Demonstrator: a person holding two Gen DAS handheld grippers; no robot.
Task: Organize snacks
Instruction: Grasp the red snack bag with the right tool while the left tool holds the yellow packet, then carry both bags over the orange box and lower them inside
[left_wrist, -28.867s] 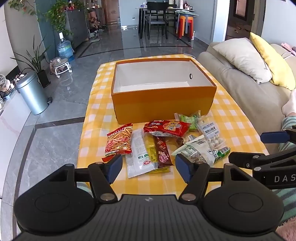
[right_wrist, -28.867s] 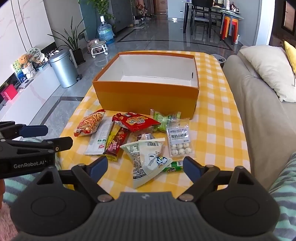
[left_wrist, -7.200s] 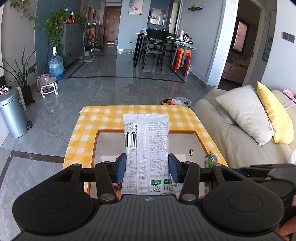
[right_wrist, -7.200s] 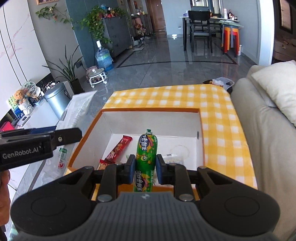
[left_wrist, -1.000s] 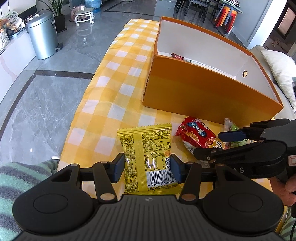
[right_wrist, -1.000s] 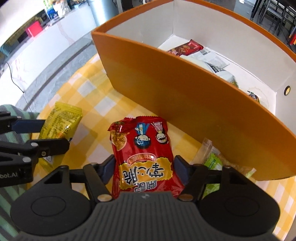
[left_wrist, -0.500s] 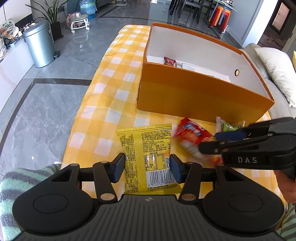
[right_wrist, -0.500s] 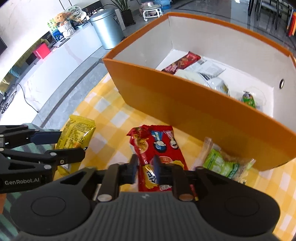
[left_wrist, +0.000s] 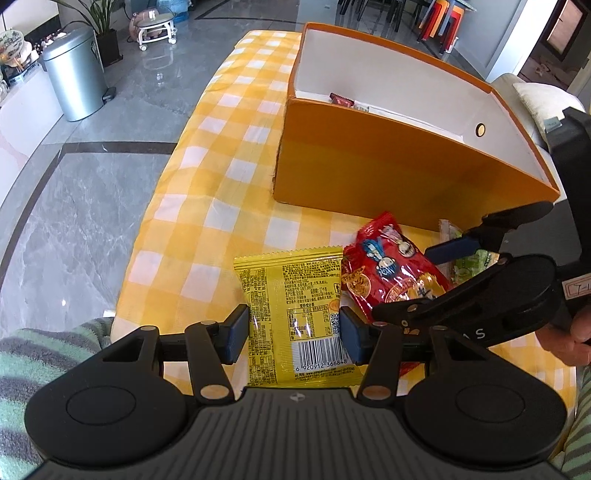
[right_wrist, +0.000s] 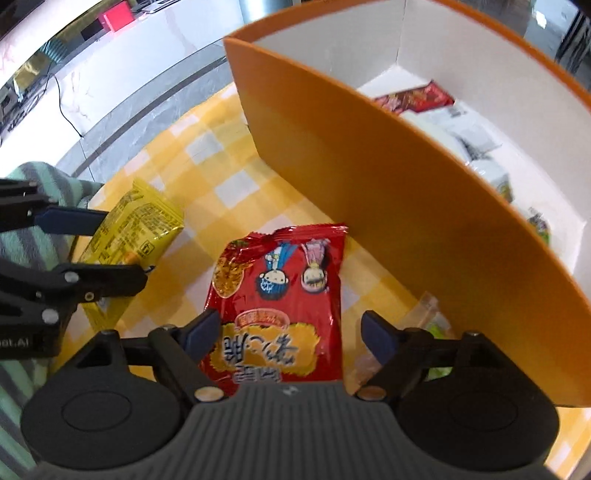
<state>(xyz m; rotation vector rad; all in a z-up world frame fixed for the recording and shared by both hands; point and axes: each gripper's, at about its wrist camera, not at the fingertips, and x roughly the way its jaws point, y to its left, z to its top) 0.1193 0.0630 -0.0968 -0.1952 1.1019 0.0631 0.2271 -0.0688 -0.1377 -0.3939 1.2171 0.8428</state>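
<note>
My left gripper (left_wrist: 293, 332) is shut on a yellow snack packet (left_wrist: 295, 306), barcode side up, low over the checked tablecloth (left_wrist: 221, 147). Beside it a red snack packet (right_wrist: 280, 295) lies flat on the cloth in front of the orange box (right_wrist: 369, 184). My right gripper (right_wrist: 291, 332) straddles the red packet, its jaws opening; the right pad stands clear of it. In the left wrist view the right gripper (left_wrist: 400, 282) hovers over the red packet (left_wrist: 391, 273). The orange box (left_wrist: 388, 166) holds several snacks, among them a brown bar (right_wrist: 417, 98).
A green snack packet (right_wrist: 436, 332) lies against the box's front wall, right of the red one. A person's hand (left_wrist: 569, 339) holds the right gripper. A metal bin (left_wrist: 74, 74) stands on the floor left of the table. A striped green fabric (left_wrist: 48, 343) lies at the table's near edge.
The right gripper, pinched on the red packet half a second ago, has spread wide, and the packet lies flat on the cloth. The left gripper keeps its hold on the yellow packet.
</note>
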